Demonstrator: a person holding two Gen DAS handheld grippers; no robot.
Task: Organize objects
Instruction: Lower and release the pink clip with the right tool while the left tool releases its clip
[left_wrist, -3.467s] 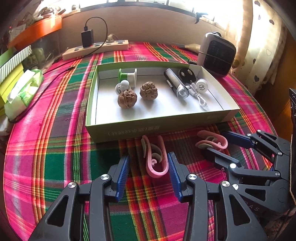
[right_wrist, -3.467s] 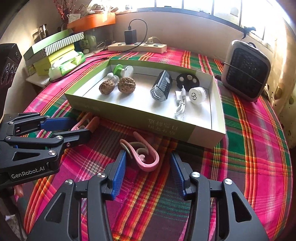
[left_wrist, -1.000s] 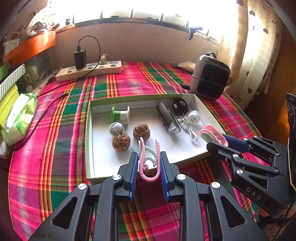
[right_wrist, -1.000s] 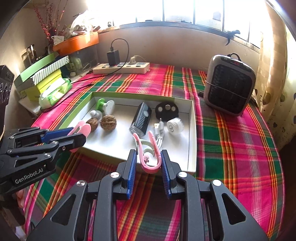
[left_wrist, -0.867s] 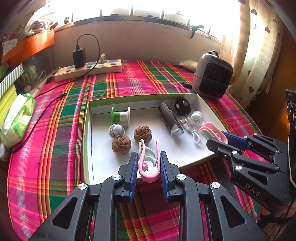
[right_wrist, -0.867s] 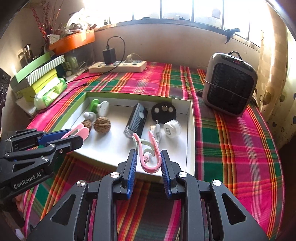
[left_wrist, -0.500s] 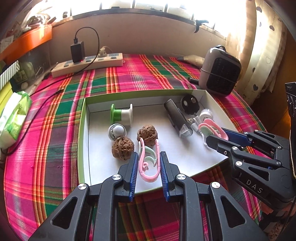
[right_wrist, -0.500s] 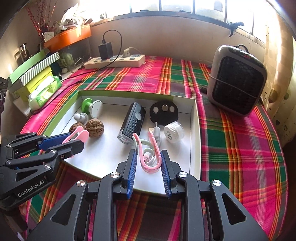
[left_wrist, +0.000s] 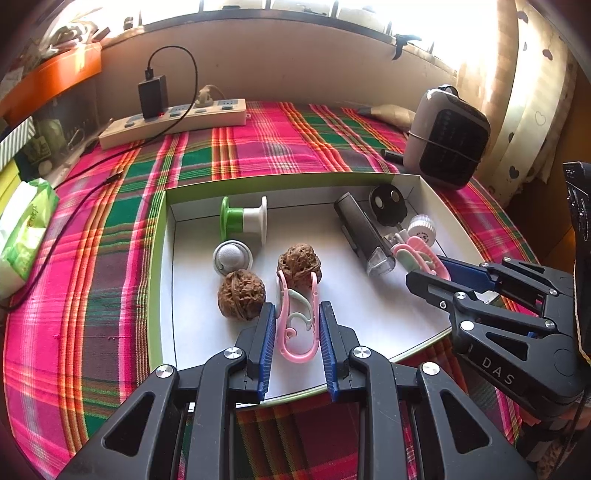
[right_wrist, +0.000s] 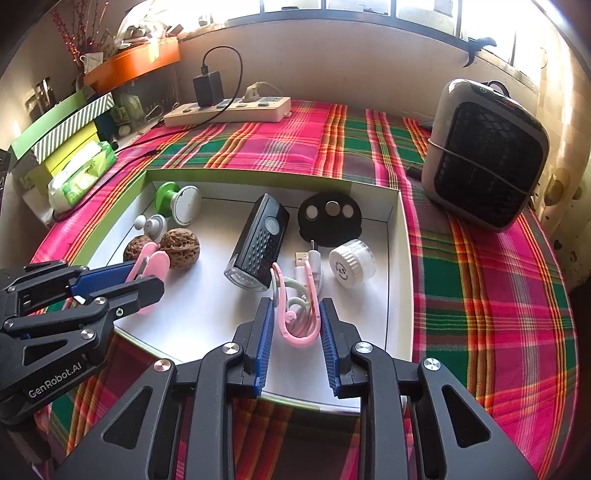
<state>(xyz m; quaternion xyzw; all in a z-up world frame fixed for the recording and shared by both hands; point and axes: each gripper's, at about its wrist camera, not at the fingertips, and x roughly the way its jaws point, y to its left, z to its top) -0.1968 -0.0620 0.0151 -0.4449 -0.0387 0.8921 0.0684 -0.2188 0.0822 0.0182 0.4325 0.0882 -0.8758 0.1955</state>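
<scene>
Both grippers were clamped on their loads as we held them over the box: our left gripper (left_wrist: 297, 325) gripped a pink clip (left_wrist: 297, 321) between its blue pads, and our right gripper (right_wrist: 296, 325) gripped a second pink clip (right_wrist: 295, 314) the same way. Each clip lay with its long axis running straight ahead along the fingers, closed loop toward us and open ends pointing forward. Just beyond the left clip's tips sat one walnut (left_wrist: 299, 264), with another walnut (left_wrist: 241, 293) ahead and to the left of the fingers. Ahead of the right clip lay a white cable (right_wrist: 308, 269), with the black light (right_wrist: 260, 243) forward-left and a white cap (right_wrist: 351, 263) forward-right. Beneath both tools was the white floor of the green-rimmed box (left_wrist: 157, 258), on a plaid cloth (left_wrist: 92, 277). We judged that the release turned on bare floor directly below each clip, the left being crowded by walnuts in front
</scene>
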